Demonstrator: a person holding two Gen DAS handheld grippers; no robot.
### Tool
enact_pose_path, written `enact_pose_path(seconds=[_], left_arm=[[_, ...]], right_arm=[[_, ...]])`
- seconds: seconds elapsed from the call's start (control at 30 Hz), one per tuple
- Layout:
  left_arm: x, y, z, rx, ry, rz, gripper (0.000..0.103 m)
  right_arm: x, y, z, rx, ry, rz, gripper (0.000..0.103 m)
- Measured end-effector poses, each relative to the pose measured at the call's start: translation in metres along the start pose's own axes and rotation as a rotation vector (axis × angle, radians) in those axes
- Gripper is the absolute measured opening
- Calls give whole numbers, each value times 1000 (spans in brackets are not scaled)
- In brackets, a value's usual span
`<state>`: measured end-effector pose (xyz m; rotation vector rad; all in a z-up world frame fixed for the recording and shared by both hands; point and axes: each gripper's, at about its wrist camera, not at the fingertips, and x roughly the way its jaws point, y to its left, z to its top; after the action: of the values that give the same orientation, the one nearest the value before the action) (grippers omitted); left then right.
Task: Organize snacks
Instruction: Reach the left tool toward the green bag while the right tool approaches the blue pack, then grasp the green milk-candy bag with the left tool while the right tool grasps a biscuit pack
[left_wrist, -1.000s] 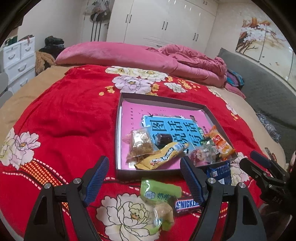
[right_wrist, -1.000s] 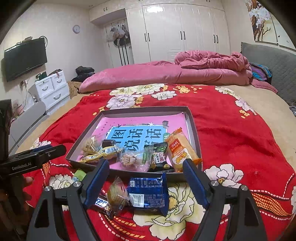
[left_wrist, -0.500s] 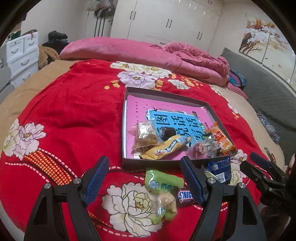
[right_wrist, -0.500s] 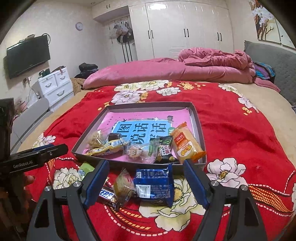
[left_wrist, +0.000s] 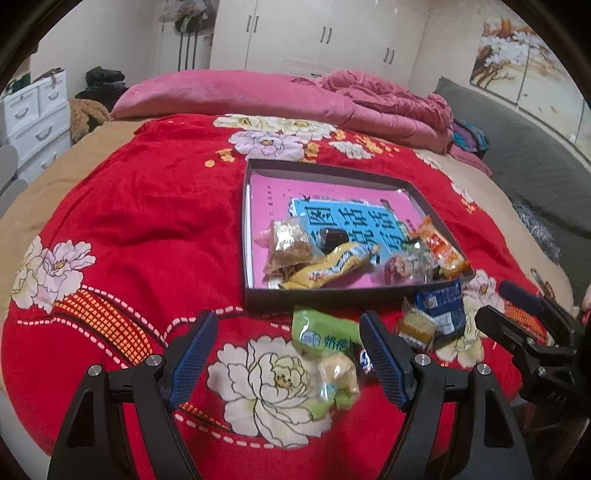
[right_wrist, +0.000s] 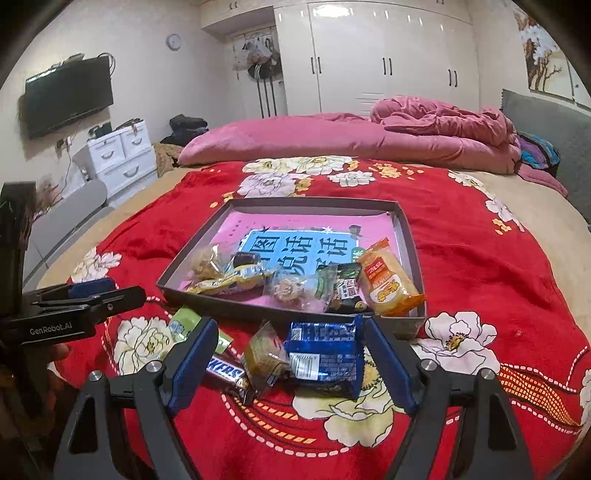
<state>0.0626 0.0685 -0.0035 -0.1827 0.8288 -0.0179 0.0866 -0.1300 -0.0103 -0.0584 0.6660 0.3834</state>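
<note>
shallow dark cardboard tray (right_wrist: 404, 236) on red floral blanket (left_wrist: 147, 221) held yellow bar wrapper (left_wrist: 328, 267), orange packet (right_wrist: 388, 284) | blue foil packet (right_wrist: 325, 356) lay outside, before tray | left gripper (left_wrist: 291, 354), right gripper (right_wrist: 291, 363) fingers spread, empty

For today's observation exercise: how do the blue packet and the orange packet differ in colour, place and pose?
The blue packet is dark blue with white print; the orange packet is orange with a red label. The blue packet lies on the red blanket outside the box, between the right gripper's open fingers; the orange packet lies inside the box, against its right wall. Both are sealed snack wrappers, lying flat and ungripped.
</note>
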Motion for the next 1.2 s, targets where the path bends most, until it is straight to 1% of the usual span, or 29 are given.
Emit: enact_pose_path(seconds=[0.13,0.3,0.6,0.73,0.9,1.07,1.2], left_arm=[[3,-1,-6,26,31,-4,80],[13,-3,-12,45,92,-20,80],[26,-17,-23,111,172,-40,80],[36,-21,-28,131,217,-29,80],[41,-23,-30,141,234,-19,80],[46,-19,-29,125,243,-20,80],[48,-15,-28,111,242,-1,81]], right_arm=[[2,6,-3,-31,16,-5,81],[5,9,-7,-60,31,-11,81],[11,12,-14,-104,67,-20,81],[17,13,-19,-142,90,-30,81],[25,14,-21,-155,114,-37,81],[33,14,-22,-163,132,-47,81],[35,17,-22,-173,134,-47,81]])
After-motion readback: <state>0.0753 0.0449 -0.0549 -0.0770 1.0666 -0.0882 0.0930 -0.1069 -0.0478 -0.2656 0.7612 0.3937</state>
